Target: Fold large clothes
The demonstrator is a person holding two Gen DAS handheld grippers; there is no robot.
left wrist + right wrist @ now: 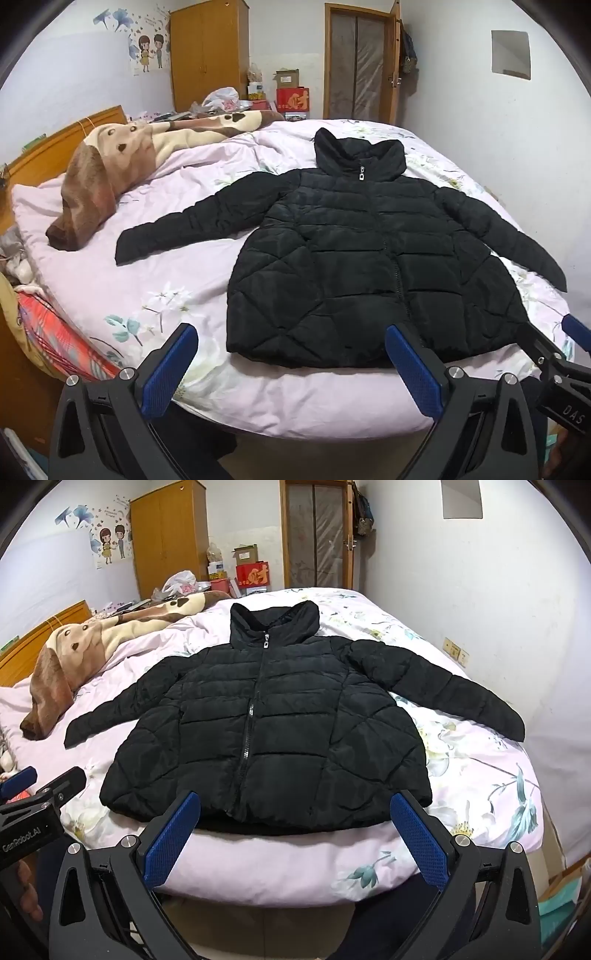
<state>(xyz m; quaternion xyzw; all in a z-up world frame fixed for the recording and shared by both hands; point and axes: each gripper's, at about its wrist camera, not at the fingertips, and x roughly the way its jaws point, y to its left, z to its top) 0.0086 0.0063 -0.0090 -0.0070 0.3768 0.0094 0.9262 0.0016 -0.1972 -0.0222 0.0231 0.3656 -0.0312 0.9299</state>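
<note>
Black jacket [369,258]: lies flat, zipped, front up on the bed [110,280], centre of both views, sleeves spread to either side, collar toward the far wall.
Left gripper [291,373]: low in the frame at the near edge of the bed, jaws wide apart, holding nothing, just short of the jacket's hem.
Right gripper [295,836]: low in the frame, jaws wide apart and empty, near the hem.
Blanket [107,173]: brown and cream, bunched at upper left.
Wardrobe [207,51]: wooden, upper left against the wall.
</note>
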